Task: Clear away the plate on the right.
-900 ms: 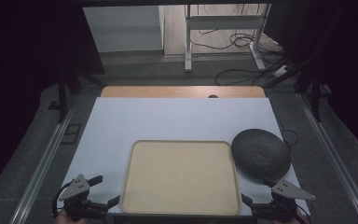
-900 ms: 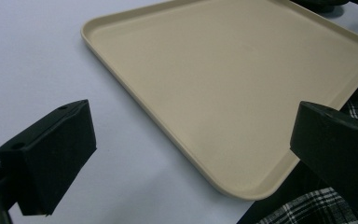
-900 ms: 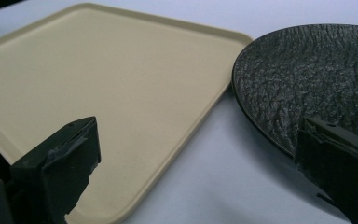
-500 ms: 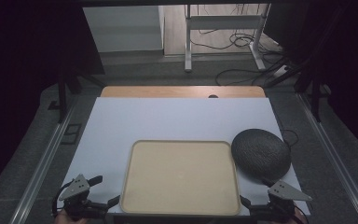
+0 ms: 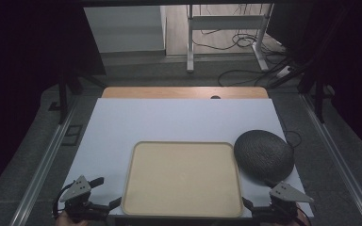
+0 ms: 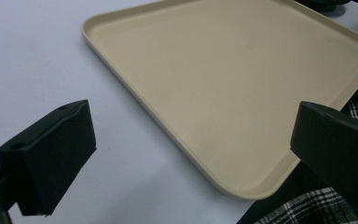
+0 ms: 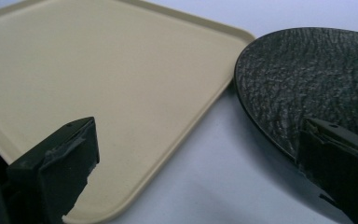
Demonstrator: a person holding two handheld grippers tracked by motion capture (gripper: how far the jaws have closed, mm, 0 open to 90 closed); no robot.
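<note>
moved: nothing | both fingers wide; tray (image 5: 183, 179) near edge, dark plate (image 7: 307, 79) cut off

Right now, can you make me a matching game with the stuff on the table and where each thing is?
Things:
1. tray
2. dark bumpy plate
3. left claw
4. right claw

Places:
A. at the tray's near left corner, open and empty
B. in the middle of the white mat, toward the near edge
C. at the tray's near right corner, open and empty
D. on the mat, just right of the tray

Pairs: 1-B, 2-D, 3-A, 4-C
</note>
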